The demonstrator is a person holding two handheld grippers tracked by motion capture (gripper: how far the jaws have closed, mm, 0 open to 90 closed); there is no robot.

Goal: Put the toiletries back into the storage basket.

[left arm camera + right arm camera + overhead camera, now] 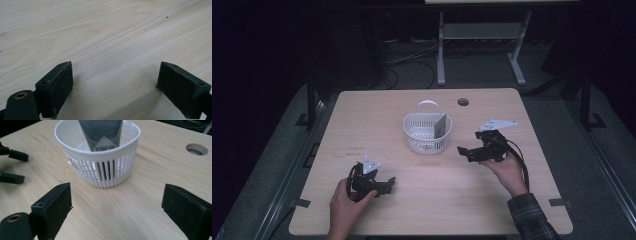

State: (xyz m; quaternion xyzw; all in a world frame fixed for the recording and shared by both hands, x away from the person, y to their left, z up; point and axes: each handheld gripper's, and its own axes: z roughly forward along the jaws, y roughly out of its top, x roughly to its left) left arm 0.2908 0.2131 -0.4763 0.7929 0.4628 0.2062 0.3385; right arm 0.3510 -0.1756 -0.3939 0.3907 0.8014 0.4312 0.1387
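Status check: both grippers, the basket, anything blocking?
Left gripper open, empty, low over bare table. Right gripper open, empty, pointed at white basket. Grey pouch stands tilted inside the basket. Nothing between right gripper and basket.

High view: fixed overhead, looking forward and down, whole counter [422, 200] in frame. Left tool [115, 82] cam: low, very close to bare wood. Right tool [117, 205] cam: low, facing basket [105, 172] at upper centre; basket shared with high view.
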